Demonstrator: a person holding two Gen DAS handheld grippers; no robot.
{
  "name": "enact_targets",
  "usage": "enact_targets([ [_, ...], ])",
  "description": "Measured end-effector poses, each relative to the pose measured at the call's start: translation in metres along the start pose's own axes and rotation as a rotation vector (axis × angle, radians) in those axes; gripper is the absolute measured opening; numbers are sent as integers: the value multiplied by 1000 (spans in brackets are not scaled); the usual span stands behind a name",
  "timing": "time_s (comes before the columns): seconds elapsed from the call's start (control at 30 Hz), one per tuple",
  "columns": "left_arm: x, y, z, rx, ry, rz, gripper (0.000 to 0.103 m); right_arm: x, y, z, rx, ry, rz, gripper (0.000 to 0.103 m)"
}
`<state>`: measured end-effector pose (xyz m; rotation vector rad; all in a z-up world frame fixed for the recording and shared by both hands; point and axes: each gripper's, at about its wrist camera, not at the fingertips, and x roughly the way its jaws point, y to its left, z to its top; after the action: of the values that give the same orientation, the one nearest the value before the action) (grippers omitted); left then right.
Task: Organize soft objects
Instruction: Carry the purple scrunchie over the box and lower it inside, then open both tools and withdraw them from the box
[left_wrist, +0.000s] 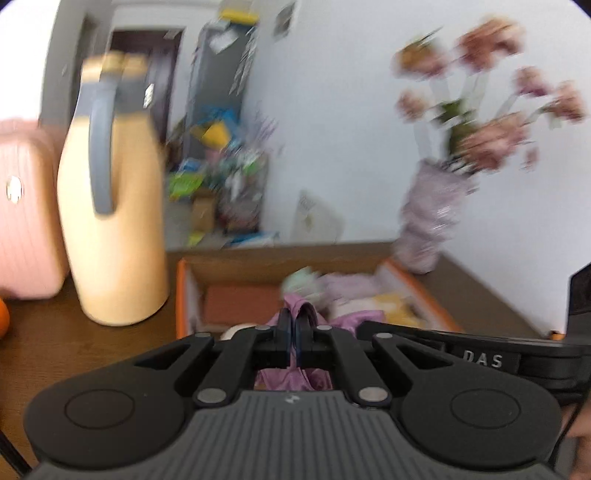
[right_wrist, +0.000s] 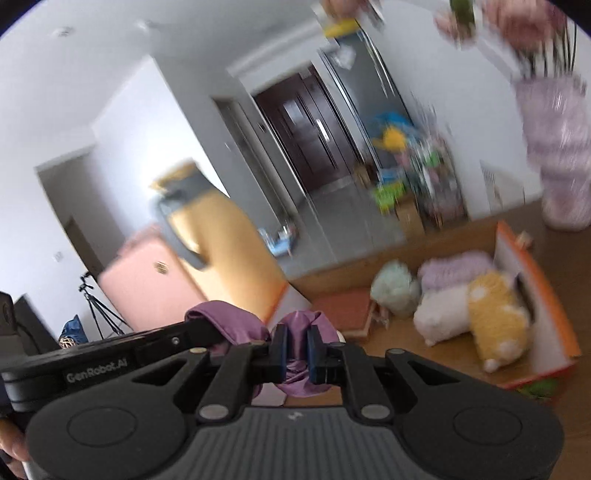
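Both grippers hold one shiny purple cloth (right_wrist: 299, 325). My left gripper (left_wrist: 294, 325) is shut on a fold of the purple cloth (left_wrist: 291, 380), which hangs below its fingers. My right gripper (right_wrist: 296, 349) is shut on another bunch of it, and the left gripper's body (right_wrist: 110, 354) lies close at its left with cloth draped over it. Just beyond stands an orange-edged cardboard box (right_wrist: 535, 295) on the wooden table (left_wrist: 92, 354). Inside lie a mint plush (right_wrist: 395, 288), a lilac plush (right_wrist: 454, 266), a white plush (right_wrist: 443, 314) and a yellow plush (right_wrist: 495, 314).
A tall cream jug (left_wrist: 114, 221) with a grey handle stands left of the box (left_wrist: 181, 295), beside a pink suitcase (left_wrist: 26, 221). A lilac vase (left_wrist: 428, 221) of pink flowers stands at the box's far right corner. An orange fruit (left_wrist: 3, 317) lies at the left edge.
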<state>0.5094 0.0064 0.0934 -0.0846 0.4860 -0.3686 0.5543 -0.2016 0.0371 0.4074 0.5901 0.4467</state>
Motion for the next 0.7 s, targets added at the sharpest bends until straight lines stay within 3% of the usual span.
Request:
enact_targets([
  [0.2, 80, 40, -9, -30, 156, 77, 3, 65, -22, -11, 42, 123, -64, 10],
  [0.4, 102, 44, -28, 50, 208, 134, 8, 82, -20, -22, -2, 200, -76, 17],
  [0.57, 85, 46, -26, 48, 195, 128, 39, 61, -8, -10, -78, 165, -96, 29],
  [0.7, 54, 39, -14, 65, 141, 137, 47, 22, 2, 5, -145, 115, -120, 42],
])
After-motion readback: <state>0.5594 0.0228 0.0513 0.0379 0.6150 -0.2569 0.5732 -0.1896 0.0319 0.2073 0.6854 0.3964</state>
